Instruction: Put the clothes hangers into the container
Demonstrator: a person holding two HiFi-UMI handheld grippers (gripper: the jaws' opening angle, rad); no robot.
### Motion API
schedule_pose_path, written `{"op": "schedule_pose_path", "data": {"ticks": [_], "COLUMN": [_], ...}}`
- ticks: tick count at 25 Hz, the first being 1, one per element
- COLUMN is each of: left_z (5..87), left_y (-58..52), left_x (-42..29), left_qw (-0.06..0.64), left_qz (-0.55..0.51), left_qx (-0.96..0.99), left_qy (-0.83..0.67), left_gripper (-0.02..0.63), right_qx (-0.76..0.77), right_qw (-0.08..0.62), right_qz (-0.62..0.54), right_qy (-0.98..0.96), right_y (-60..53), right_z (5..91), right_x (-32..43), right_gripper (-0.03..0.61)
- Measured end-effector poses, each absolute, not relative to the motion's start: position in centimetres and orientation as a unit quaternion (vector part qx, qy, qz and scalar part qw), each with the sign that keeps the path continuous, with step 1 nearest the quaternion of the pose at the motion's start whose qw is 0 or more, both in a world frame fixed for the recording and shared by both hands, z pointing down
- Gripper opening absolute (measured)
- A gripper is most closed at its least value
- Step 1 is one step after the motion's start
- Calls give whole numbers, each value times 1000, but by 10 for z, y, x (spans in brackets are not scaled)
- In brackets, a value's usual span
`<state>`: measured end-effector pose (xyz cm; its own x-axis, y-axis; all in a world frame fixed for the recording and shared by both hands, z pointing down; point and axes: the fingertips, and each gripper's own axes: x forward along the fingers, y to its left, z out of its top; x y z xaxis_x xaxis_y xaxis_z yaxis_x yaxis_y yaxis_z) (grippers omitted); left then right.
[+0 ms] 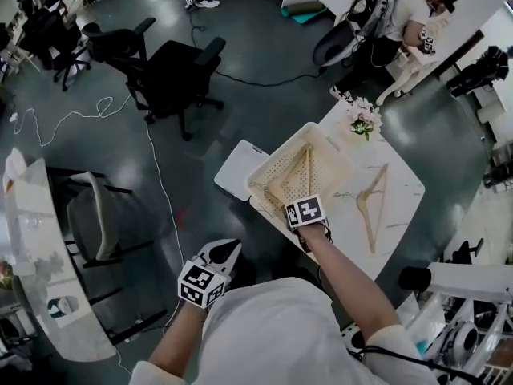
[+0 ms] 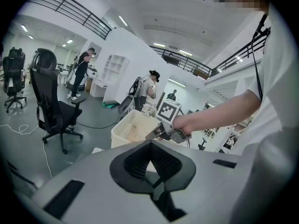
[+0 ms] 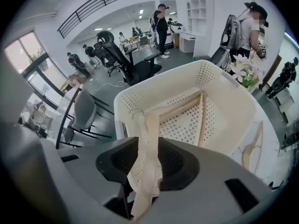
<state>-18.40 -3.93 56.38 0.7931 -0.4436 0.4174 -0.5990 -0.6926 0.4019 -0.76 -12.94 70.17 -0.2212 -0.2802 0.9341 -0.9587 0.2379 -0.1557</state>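
A cream perforated basket (image 1: 264, 175) (image 3: 140, 97) (image 2: 122, 127) stands on the white table (image 1: 401, 183). A pale wooden hanger (image 1: 298, 173) (image 3: 202, 120) lies inside it. One arm of a hanger (image 3: 140, 139) runs over the near rim and passes between the jaws of my right gripper (image 1: 304, 215) (image 3: 145, 157). Those jaws stand open, not pressing on it. A second wooden hanger (image 1: 373, 203) (image 3: 252, 146) lies on the table to the basket's right. My left gripper (image 1: 224, 255) (image 2: 150, 160) hangs low at the left over the floor, shut and with nothing in it.
A vase of flowers (image 1: 363, 119) stands behind the basket, and a flat white lid (image 1: 239, 169) lies at its left. Black office chairs (image 1: 172, 74) and a grey chair (image 1: 92, 215) stand on the floor with cables. A person (image 1: 401, 14) stands at the far right.
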Motion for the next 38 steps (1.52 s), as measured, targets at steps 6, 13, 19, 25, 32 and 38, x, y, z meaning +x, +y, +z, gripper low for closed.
{"op": "schedule_pose_path", "data": {"ticks": [6, 13, 19, 25, 32, 38], "left_z": [562, 560, 557, 551, 543, 540], "left_y": [-39, -40, -46, -52, -59, -57], "left_x": [-179, -168, -152, -128, -91, -64], "left_qw": [262, 256, 249, 242, 232, 242], "left_qz": [147, 154, 156, 159, 157, 150], "left_qx": [911, 913, 916, 919, 926, 929], "left_qy": [-284, -279, -274, -266, -252, -238], "left_gripper": [8, 8, 8, 8, 8, 6], "right_qx": [464, 459, 459, 452, 414, 415], "right_qw": [411, 379, 360, 331, 280, 273], "right_qz": [400, 401, 396, 381, 355, 341], "right_qy": [-675, -697, -709, -735, -790, -798], "right_y": [-124, -110, -98, -88, -73, -60], "right_z": [696, 682, 676, 657, 629, 619], "right_x": [-4, 6, 23, 35, 43, 62], "right_gripper": [138, 84, 61, 40, 28, 28]}}
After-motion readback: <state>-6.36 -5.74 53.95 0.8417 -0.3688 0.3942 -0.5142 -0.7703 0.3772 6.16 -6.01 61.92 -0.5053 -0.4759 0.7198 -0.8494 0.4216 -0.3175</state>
